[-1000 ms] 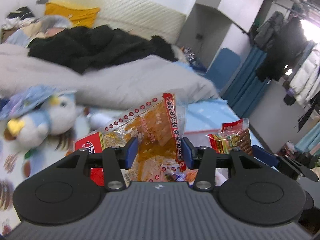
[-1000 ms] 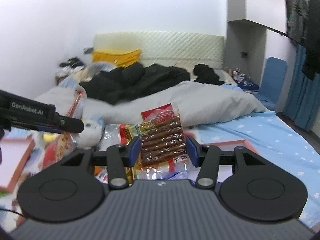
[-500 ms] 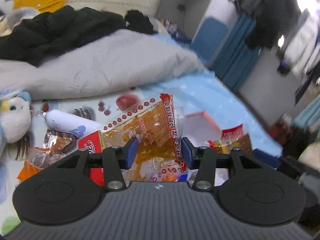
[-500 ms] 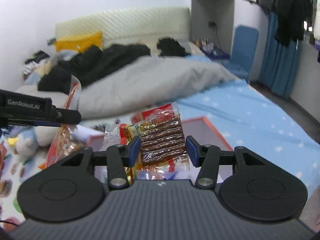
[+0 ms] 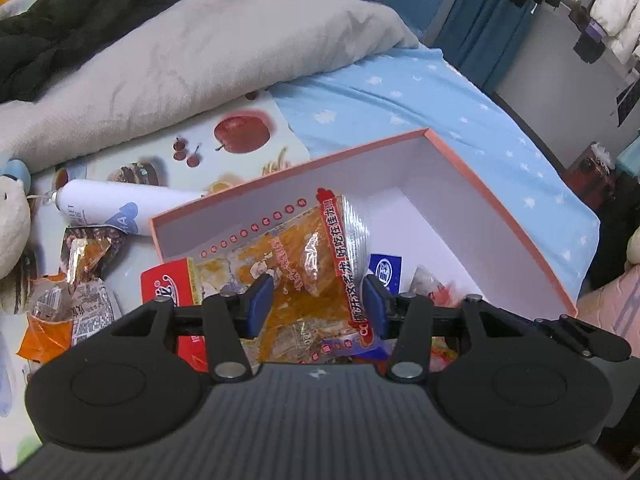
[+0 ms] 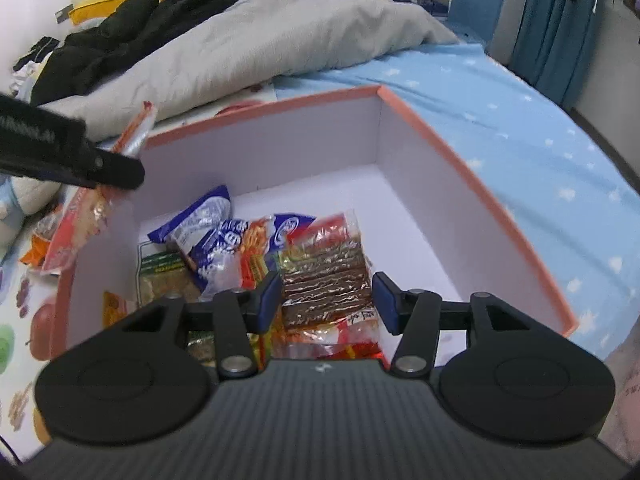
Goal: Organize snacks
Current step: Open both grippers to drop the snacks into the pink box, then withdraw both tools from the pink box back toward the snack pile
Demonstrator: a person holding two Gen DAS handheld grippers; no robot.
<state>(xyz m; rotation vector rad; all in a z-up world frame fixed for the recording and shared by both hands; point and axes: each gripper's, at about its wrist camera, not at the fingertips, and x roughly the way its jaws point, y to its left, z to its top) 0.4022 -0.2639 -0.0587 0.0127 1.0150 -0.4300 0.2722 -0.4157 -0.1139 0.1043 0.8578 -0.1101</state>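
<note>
The left gripper (image 5: 318,300) pinches an orange snack pack (image 5: 296,276) between its blue pads, held over the near left part of the pink box (image 5: 500,208). The right gripper (image 6: 326,298) pinches a brown stick pack (image 6: 324,276) above the box's floor, just right of the blue packs (image 6: 208,236) lying inside. The gripper bodies hide both packs' near ends. More wrappers (image 5: 72,280) lie on the mat left of the box, beside a white tube (image 5: 116,204). The right view's left edge is blurred.

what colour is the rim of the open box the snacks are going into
The box has a salmon-pink rim and outside, with white inner walls; the right wrist view shows it best.
</note>
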